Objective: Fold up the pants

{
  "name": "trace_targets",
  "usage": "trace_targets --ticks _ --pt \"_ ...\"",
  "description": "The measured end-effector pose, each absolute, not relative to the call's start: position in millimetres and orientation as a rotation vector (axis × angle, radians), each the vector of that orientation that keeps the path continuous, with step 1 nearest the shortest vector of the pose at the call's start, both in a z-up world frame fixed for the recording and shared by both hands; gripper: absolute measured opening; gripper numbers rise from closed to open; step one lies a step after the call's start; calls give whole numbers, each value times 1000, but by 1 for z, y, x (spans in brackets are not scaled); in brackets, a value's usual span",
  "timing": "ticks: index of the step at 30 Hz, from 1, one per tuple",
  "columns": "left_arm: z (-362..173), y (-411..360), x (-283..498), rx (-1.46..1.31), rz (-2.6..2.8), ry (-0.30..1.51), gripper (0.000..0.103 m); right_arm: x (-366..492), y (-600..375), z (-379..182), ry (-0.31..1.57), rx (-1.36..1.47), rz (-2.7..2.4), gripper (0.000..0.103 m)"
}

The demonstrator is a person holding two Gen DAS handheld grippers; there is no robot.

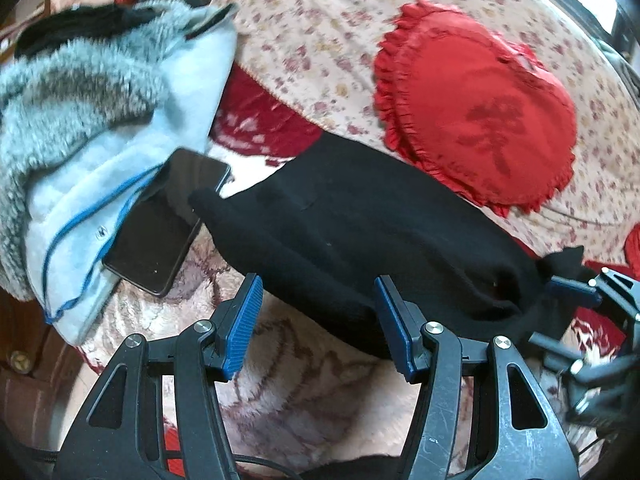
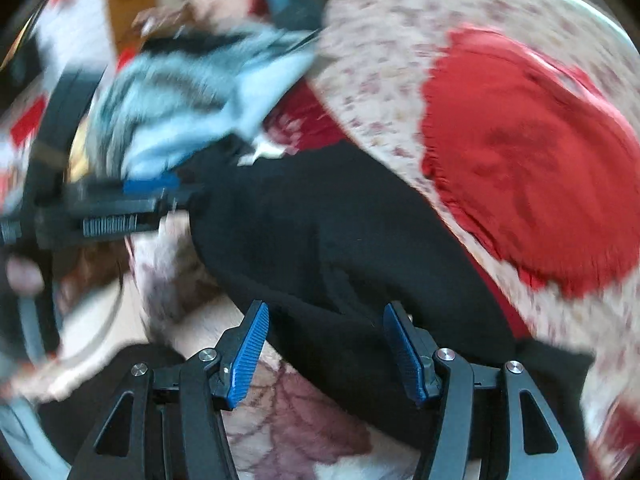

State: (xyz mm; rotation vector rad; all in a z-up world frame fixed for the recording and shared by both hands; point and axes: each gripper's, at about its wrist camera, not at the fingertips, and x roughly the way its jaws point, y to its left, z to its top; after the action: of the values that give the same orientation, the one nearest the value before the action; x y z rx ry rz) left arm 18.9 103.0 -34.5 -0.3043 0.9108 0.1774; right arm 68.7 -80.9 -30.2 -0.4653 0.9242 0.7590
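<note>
The black pants lie folded in a thick bundle on a plush patterned blanket. My left gripper is open, its blue pads just in front of the bundle's near edge, holding nothing. My right gripper is open too, its pads over the near edge of the pants. The right wrist view is blurred by motion. The right gripper shows at the right edge of the left wrist view, touching the pants' end. The left gripper shows at the left of the right wrist view.
A dark phone lies on a pale blue fur-trimmed coat to the left of the pants. A red frilled cushion sits on a floral quilt behind them. Red patterned bedding lies between.
</note>
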Motion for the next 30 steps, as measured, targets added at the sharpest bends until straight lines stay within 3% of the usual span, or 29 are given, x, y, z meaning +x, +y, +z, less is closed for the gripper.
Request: trace_targets --ticks 5,9,11,13,18,22,26,27,29,30 --pt "-54 113 34 -361 190 957 58 75 -63 -60 957 -645 793 55" --pt "-64 110 45 -380 175 980 58 74 -66 -69 965 -601 798 40" --pt "-67 104 45 -368 153 988 58 67 -71 -70 973 -552 804 20" --pt "-69 95 38 -355 125 999 58 58 -71 -74 987 -521 806 12" --pt "-78 79 18 -307 92 1013 58 35 -79 -92 1058 -440 806 7" --pt "-77 79 12 -318 96 1020 58 27 -88 -105 1113 -291 784 7" --pt "-63 79 4 -293 105 994 57 20 -116 -82 1053 -95 735 9" --pt "-60 81 2 -293 114 985 57 19 -132 -72 1020 -37 693 12" --pt "-57 89 0 -313 136 972 58 13 -175 -54 946 82 580 38" --pt "-57 94 0 -333 145 969 58 12 -196 -49 926 142 531 40"
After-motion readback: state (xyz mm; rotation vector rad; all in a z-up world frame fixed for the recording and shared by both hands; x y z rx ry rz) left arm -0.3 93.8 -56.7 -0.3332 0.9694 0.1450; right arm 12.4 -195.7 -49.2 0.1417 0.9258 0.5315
